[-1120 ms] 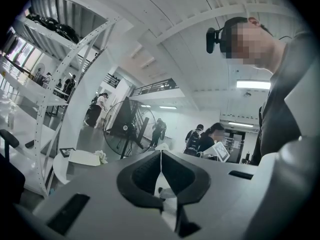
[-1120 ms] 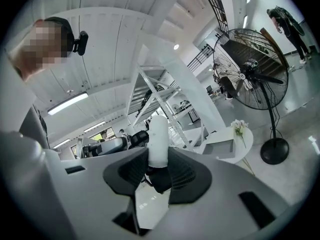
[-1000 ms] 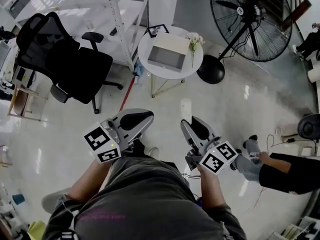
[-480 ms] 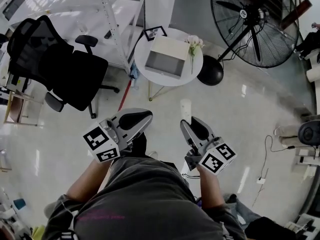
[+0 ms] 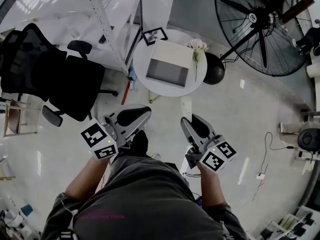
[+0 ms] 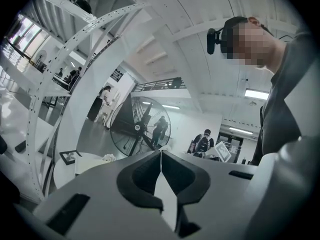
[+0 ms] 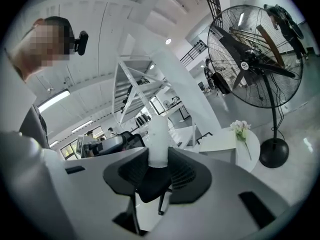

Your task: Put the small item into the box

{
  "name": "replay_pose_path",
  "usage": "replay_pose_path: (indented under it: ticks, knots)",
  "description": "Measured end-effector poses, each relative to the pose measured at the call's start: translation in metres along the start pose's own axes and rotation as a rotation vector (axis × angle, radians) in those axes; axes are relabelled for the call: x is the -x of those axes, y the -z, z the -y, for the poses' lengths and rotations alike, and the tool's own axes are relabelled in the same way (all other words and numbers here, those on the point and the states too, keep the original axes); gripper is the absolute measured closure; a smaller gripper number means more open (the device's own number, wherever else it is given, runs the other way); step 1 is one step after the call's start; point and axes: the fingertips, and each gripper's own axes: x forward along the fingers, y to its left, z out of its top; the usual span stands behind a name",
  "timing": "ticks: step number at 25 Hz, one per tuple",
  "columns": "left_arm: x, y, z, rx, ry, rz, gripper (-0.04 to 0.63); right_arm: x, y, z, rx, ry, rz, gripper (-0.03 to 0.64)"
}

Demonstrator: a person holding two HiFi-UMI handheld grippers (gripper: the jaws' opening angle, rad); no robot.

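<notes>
The right gripper (image 7: 159, 160), clamped on a small white plastic cylinder (image 7: 159, 134), is held well apart from the open white cardboard box (image 5: 169, 60), so the cylinder could be lost to the pale glossy floor (image 5: 235, 119) if released early.

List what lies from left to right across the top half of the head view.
Black office chair → white metal rack → box → white flowers → floor fan.

The small white item's (image 7: 159, 136) lower end is hidden between the pads of the right claw (image 7: 159, 165). The head view's top edge cuts off the fan (image 5: 260, 19). The picture in the frame (image 5: 154, 35) on the round counter (image 5: 140, 64) is too small to make out.
</notes>
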Motion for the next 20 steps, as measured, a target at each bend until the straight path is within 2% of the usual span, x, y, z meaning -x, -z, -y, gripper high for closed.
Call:
replay_pose_path:
  ticks: [11,20]
  knots:
    - [-0.015,-0.040,-0.097,0.022,0.032,-0.026,0.572,-0.092,-0.036,0.022,0.003,0.048,-0.019,0.488]
    - [-0.025,-0.053,-0.144,0.029,0.056,-0.044,0.574,-0.136,-0.051,0.038,0.000,0.085,-0.022,0.488]
